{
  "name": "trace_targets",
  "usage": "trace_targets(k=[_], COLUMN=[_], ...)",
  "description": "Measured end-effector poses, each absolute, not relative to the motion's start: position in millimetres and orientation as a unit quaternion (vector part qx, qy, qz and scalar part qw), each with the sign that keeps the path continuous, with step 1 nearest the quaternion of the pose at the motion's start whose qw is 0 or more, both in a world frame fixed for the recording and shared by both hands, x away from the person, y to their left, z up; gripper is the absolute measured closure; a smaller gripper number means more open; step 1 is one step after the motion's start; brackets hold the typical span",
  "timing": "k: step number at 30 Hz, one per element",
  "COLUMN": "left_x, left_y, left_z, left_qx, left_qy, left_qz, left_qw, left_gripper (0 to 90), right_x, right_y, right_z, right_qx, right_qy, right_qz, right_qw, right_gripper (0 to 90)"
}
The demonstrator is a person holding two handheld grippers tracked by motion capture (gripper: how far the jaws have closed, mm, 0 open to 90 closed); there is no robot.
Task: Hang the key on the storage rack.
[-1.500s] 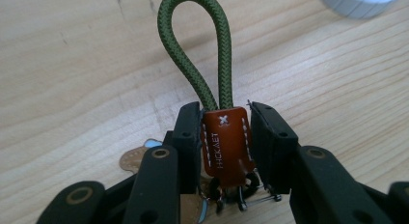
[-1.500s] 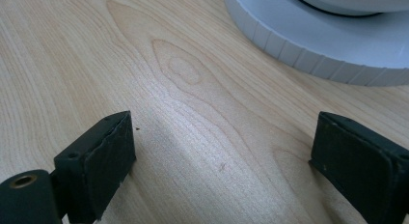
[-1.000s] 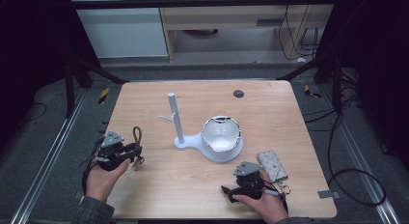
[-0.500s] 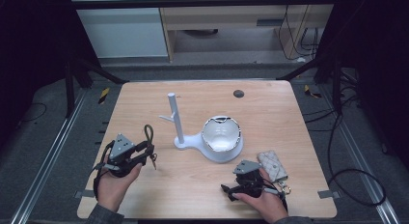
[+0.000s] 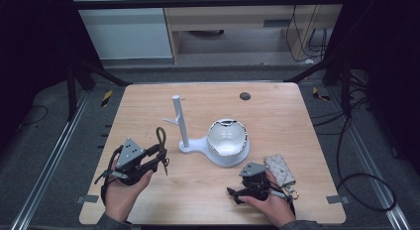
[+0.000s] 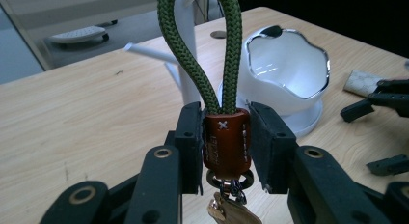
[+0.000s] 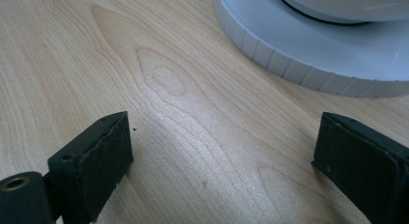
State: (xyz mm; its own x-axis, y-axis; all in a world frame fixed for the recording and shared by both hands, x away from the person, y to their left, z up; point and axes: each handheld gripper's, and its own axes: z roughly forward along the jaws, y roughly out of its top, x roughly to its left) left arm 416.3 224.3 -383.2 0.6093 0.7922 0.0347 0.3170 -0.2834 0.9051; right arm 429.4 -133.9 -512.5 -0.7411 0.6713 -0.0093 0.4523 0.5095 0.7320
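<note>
even overhead light brightens the tabletop (image 5: 277,116); surroundings fall dark. white bowl (image 6: 284,64) rim glints. near gripper parts blur softly; shadows faint.

Wooden table (image 5: 277,116), quilted pouch (image 5: 280,169), floor cables (image 5: 339,150)

At the lower left of the high view, the left gripper (image 5: 148,160) is showing a black frame with a grey three-cornered plate on top, and black cables are looping around it. At the lower right, the right gripper (image 5: 242,193) is also wearing a grey plate over black parts. In the gripper views, the jaws are appearing as matte black blocks with small screw holes, and brass-coloured rings are sitting in the black arms. Grey sleeves are showing at both wrists.
</note>
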Motion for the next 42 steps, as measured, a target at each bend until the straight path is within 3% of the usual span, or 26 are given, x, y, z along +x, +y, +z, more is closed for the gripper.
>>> trace_targets(k=[11,21,42], left_x=[441.8,470.0,489.8], left_y=[193.9,184.2,175.7], left_z=[-367.9,-386.0,-405.5], left_qx=[0.768,0.769,0.754], left_qy=[0.353,0.374,0.396], left_qz=[0.262,0.254,0.255], left_qw=[0.466,0.451,0.458], left_gripper=[65.9,65.9,65.8], right_x=[429.2,429.0,428.9], right_y=[-133.9,-133.8,-133.8], right_z=[-512.5,-512.5,-512.5], right_qx=[0.329,0.330,0.330], right_qy=[0.856,0.856,0.855], right_qz=[0.371,0.371,0.371], right_qw=[0.148,0.147,0.148], right_gripper=[6.3,6.3,6.3])
